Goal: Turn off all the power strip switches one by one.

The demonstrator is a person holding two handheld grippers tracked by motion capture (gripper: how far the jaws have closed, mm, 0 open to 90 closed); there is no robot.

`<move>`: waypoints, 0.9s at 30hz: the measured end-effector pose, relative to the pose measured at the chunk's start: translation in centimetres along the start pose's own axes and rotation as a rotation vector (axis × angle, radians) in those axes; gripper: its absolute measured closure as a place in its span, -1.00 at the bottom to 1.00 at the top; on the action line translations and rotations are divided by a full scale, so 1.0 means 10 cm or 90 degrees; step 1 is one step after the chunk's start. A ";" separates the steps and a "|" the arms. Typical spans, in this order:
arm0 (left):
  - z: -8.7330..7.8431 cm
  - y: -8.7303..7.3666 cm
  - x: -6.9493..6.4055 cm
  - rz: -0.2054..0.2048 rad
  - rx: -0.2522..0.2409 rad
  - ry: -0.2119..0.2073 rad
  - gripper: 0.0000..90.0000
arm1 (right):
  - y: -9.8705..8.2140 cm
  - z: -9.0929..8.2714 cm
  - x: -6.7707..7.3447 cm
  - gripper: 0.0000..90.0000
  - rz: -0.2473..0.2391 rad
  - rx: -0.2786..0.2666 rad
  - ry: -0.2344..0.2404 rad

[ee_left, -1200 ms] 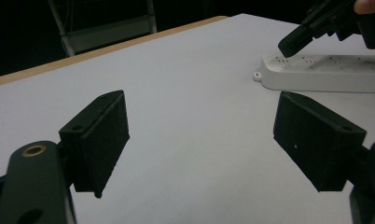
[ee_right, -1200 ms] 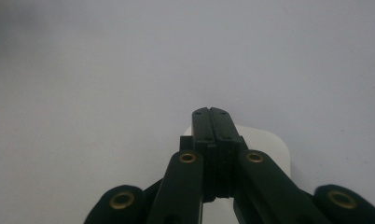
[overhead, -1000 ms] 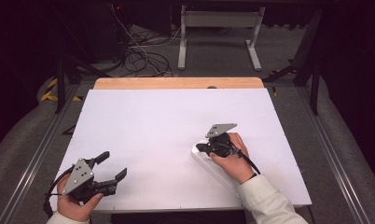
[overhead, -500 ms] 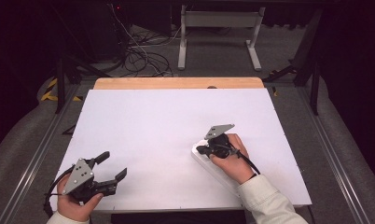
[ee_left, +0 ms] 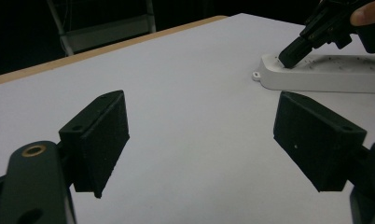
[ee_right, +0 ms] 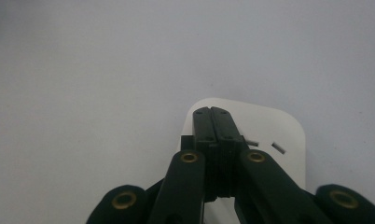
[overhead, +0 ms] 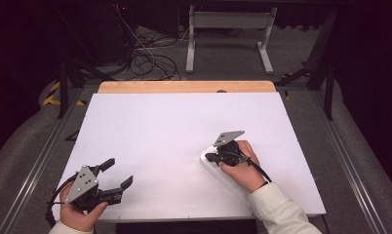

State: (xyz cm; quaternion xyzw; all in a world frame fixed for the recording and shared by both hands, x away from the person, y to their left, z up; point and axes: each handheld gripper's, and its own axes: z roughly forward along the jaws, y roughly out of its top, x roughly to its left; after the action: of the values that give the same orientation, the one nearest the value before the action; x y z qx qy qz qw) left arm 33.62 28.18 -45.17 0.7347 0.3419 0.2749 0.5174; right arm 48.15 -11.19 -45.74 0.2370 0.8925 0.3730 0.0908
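1. High view: a white tabletop (overhead: 174, 141) with a wooden far edge stands over grey floor; cables (overhead: 145, 58) and a metal frame (overhead: 228, 29) lie beyond it.
2. The white power strip (overhead: 223, 173) lies right of centre; the right gripper (overhead: 209, 157), jaws closed together, rests on its end.
3. The left gripper (overhead: 117, 173) is open, empty, near the front-left corner.
4. Compared with the earlier frame, nothing has moved.
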 end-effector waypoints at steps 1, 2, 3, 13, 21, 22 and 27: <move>0.00 0.00 0.00 0.000 0.000 0.001 -0.59 | 0.00 0.00 0.00 1.00 0.001 -0.001 -0.002; 0.00 0.00 0.00 -0.002 -0.001 0.001 -0.59 | 0.00 0.00 0.00 1.00 0.002 -0.001 -0.002; 0.00 0.00 0.00 -0.003 -0.001 0.001 -0.59 | 0.00 0.00 0.01 1.00 0.002 -0.001 -0.003; 0.00 0.00 -0.01 -0.002 0.001 0.001 -0.59 | 0.00 -0.01 0.03 1.00 -0.007 0.007 -0.008; -0.01 0.00 -0.01 -0.003 -0.001 -0.001 -0.59 | -0.01 -0.01 0.01 1.00 0.002 0.007 -0.001; -0.01 0.01 -0.01 -0.002 -0.001 -0.001 -0.59 | 0.00 -0.01 0.01 1.00 0.000 0.007 -0.001; 0.00 0.01 -0.01 0.000 0.001 0.001 -0.59 | 0.00 0.00 0.01 1.00 0.006 0.015 -0.003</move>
State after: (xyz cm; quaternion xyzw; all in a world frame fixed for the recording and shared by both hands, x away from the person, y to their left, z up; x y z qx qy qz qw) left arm 33.54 28.10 -45.09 0.7348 0.3422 0.2752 0.5170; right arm 48.02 -11.14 -45.75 0.2431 0.8954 0.3625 0.0880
